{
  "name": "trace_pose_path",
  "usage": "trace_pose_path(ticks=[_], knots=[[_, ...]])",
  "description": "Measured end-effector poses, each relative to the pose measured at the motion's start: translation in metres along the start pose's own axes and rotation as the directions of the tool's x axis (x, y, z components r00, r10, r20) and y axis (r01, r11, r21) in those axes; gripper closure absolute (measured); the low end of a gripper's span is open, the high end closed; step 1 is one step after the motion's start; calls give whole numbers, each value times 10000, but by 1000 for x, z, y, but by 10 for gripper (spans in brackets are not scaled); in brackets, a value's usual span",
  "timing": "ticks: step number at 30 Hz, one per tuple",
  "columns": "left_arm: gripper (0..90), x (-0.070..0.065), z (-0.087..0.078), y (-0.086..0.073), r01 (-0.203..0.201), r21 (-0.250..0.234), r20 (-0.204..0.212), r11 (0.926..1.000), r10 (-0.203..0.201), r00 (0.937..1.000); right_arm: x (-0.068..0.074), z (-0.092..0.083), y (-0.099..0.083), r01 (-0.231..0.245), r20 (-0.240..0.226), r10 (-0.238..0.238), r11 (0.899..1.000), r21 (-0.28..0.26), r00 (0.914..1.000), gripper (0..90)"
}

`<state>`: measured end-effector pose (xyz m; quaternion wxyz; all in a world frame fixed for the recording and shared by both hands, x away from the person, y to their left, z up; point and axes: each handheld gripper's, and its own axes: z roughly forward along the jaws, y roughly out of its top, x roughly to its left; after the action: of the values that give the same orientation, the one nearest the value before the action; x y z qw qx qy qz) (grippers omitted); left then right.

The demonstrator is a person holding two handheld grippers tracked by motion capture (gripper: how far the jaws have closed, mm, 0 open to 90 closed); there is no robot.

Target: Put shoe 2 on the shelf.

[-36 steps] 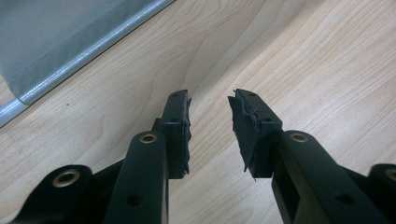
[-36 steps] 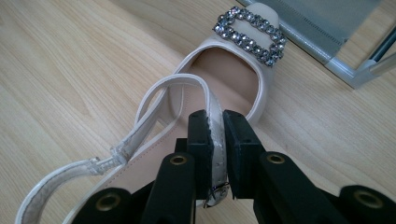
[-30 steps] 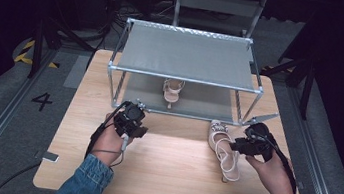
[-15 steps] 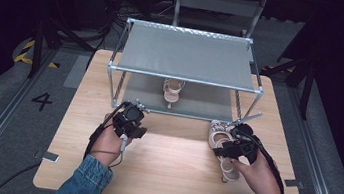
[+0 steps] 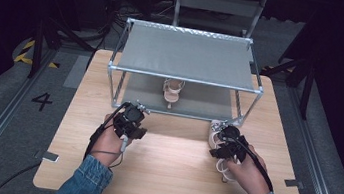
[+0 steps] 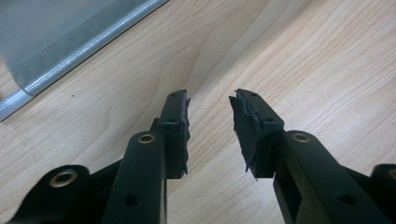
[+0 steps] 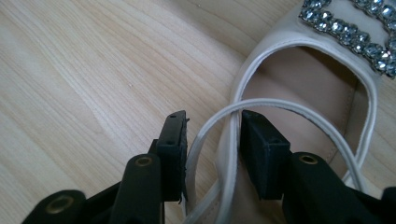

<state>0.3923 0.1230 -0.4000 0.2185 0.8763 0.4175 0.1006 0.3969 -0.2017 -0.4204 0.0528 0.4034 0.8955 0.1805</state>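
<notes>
A pale strappy sandal (image 5: 215,131) with a rhinestone band (image 7: 346,33) lies on the wooden table (image 5: 170,170) at the right, in front of the rack. My right gripper (image 5: 219,146) is over it. In the right gripper view the open right gripper (image 7: 212,122) stands with one jaw on each side of the sandal's thin strap (image 7: 280,105) and side edge, not pressing them. A matching sandal (image 5: 172,91) sits on the rack's lower shelf. My left gripper (image 5: 132,117) rests low over bare wood, and the left gripper (image 6: 208,105) is open and empty.
A metal-framed rack (image 5: 187,54) with two grey fabric shelves stands across the far half of the table. Its lower rail (image 6: 79,53) runs close ahead of the left jaws. Bare wood lies between the two hands. Dark floor surrounds the table.
The right hand has moved left and toward the person, bringing its jaws down around the sandal's strap. The left hand has stayed put.
</notes>
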Motion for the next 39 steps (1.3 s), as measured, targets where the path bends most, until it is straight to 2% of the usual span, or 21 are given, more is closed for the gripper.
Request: trace_pose_path(ticks=[2, 6, 10, 13, 18, 22, 27, 28, 32, 33, 37, 39], knots=[[655, 0, 0, 0, 4, 30, -6, 10000, -4, 10000, 1, 1, 0, 47, 49, -47, 10000, -10, 10000, 629], [655, 0, -1, -2, -7, -23, -20, 10000, 6, 10000, 2, 5, 2, -257, 111, 257, 9997, -46, 9996, 670], [655, 2, -3, -4, 117, -21, -50, 9999, -117, 9999, 3, 3, 2, -277, 510, 275, 9996, 30, 9983, 797], [655, 4, -4, -6, 144, -70, -84, 9999, -145, 9999, 3, 1, 4, -481, 657, 468, 9987, 171, 9967, 829], [656, 7, -6, -8, 192, -83, -79, 9998, -193, 9998, 3, -5, 5, -547, 963, 535, 9984, 103, 9939, 845], [656, 10, -6, -6, 257, -156, -65, 9995, -258, 9996, -1, -15, 3, -672, 1020, 704, 9971, -349, 9923, 850], [656, 12, -9, -7, 308, -185, -96, 9994, -310, 9995, -2, -26, 6, -587, 909, 668, 9943, -889, 9936, 850], [656, 13, -10, -8, 412, -207, -103, 9989, -414, 9991, -2, -28, 8, -552, 862, 633, 9941, -939, 9943, 850], [656, 15, -14, -12, 366, -249, -237, 9990, -372, 9990, 0, -31, 19, -376, 965, 487, 9928, -1135, 9941, 850], [656, 15, -14, -14, 475, -238, -226, 9986, -480, 9986, 0, -31, 22, -356, 956, 470, 9923, -1183, 9943, 850], [655, 20, -18, -21, 562, -299, -364, 9980, -573, 9977, -2, -28, 38, -189, 1131, 335, 9916, -1282, 9930, 850], [649, 20, -19, -23, 732, -336, -414, 9968, -745, 9964, -2, -26, 46, -89, 1238, 254, 9912, -1318, 9920, 850]])
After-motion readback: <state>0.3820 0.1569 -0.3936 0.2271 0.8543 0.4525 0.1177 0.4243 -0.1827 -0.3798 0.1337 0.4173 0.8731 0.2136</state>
